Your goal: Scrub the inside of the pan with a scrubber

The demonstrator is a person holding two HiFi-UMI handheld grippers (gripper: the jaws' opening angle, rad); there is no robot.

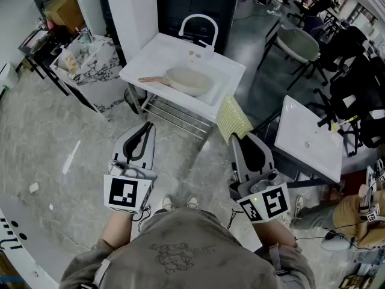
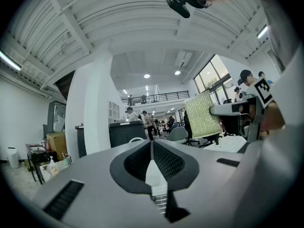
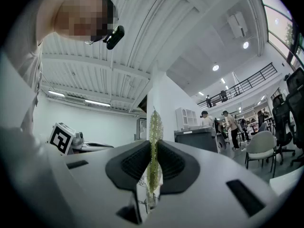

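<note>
A pale beige pan (image 1: 189, 80) with a wooden handle lies in the white sink unit (image 1: 144, 62) ahead of me. My right gripper (image 1: 231, 136) is shut on a yellow-green scrubber (image 1: 233, 118), a flat mesh pad that sticks up from the jaws; edge-on it shows in the right gripper view as a thin green strip (image 3: 154, 146). My left gripper (image 1: 147, 126) is shut with nothing between its pads (image 2: 151, 152). Both grippers are held near my body, pointing forward and well short of the sink. The scrubber (image 2: 203, 115) also appears in the left gripper view, at the right.
A white curved tap (image 1: 198, 20) rises at the sink's far edge. A second white sink unit (image 1: 308, 138) stands to the right, with black chairs (image 1: 355, 89) behind it. A cluttered marble-patterned box (image 1: 87, 62) sits to the left of the sink. Another person's hand (image 1: 363, 202) shows at far right.
</note>
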